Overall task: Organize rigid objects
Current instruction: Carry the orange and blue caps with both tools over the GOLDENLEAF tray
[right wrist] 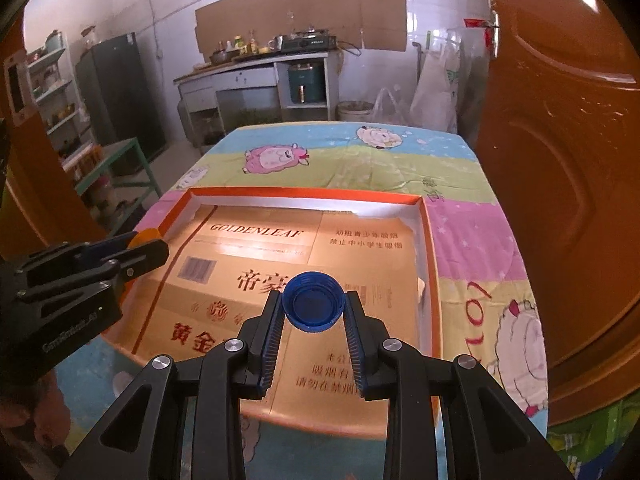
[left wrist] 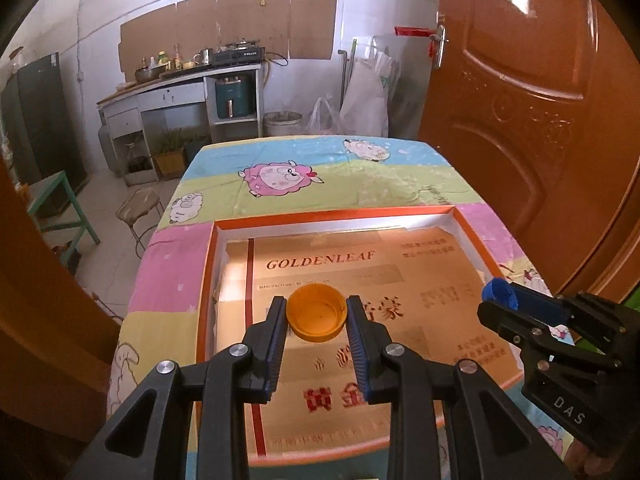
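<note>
Two claws, two bottle caps. Left claw (left wrist: 317,322) in the lower middle of the left wrist view, squeezed shut on an orange cap (left wrist: 316,312), open side up, one finger on each side. Right claw (right wrist: 314,312) in the lower middle of the right wrist view, squeezed shut on a blue cap (right wrist: 313,302), open side up too.

Both caps up in the air over a big flat box (right wrist: 430,248) with an orange rim. Gold cardboard with red letters lining the bottom of the box. Nothing else down inside the box, as far as can be seen. Box lying on the counter (left wrist: 400,184), under a bright cloth with cartoon sheep. No loose caps or other small things anywhere on the cloth.

In the left wrist view, the right claw poking in from the lower right edge, blue cap at its tip. In the right wrist view, the left claw poking in from the middle left edge, a bit of orange at its tip.

Picking up: done, by the look of it. Putting down: not done yet. Still to do, most likely: lower both caps into the box, let go, pull away. About halfway along, at a guess.
</note>
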Available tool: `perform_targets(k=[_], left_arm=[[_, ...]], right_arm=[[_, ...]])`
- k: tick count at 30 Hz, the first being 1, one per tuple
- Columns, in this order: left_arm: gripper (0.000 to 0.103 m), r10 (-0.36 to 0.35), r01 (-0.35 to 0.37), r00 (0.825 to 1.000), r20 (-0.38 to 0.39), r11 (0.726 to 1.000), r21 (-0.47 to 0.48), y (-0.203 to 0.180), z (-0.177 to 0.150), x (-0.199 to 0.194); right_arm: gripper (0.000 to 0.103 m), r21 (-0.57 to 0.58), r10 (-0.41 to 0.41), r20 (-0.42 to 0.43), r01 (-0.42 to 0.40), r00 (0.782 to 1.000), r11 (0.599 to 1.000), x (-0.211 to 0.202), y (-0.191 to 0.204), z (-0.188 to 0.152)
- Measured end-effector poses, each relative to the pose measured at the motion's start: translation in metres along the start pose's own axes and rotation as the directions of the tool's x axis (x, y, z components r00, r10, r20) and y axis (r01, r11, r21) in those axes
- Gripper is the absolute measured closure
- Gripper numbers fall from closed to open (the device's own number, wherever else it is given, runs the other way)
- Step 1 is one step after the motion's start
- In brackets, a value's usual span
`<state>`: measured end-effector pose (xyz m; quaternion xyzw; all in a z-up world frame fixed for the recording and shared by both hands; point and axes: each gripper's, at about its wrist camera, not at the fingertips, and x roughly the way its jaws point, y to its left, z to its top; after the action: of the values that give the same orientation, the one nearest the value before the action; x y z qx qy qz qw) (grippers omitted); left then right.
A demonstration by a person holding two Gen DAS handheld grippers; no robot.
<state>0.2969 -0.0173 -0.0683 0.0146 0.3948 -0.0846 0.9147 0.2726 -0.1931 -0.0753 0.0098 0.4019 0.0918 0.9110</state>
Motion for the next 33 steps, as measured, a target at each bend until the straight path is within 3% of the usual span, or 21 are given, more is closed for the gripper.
perform_targets(k=[17, 33], left_arm=[[0.073, 0.006, -0.008, 0.996, -0.088, 1.0, -0.019, 0.011, 0.02, 0.055], [0.073, -0.021, 0.015, 0.986, -0.164, 0.999, -0.043, 0.017, 0.011, 0.087]], right_arm=[[0.072, -0.064, -0.011, -0.074, 0.006, 0.997, 0.998, 0.061, -0.006, 0.032], [0.072, -0.069, -0.03, -0.156, 0.019, 0.987, 0.997, 0.091, -0.004, 0.024]])
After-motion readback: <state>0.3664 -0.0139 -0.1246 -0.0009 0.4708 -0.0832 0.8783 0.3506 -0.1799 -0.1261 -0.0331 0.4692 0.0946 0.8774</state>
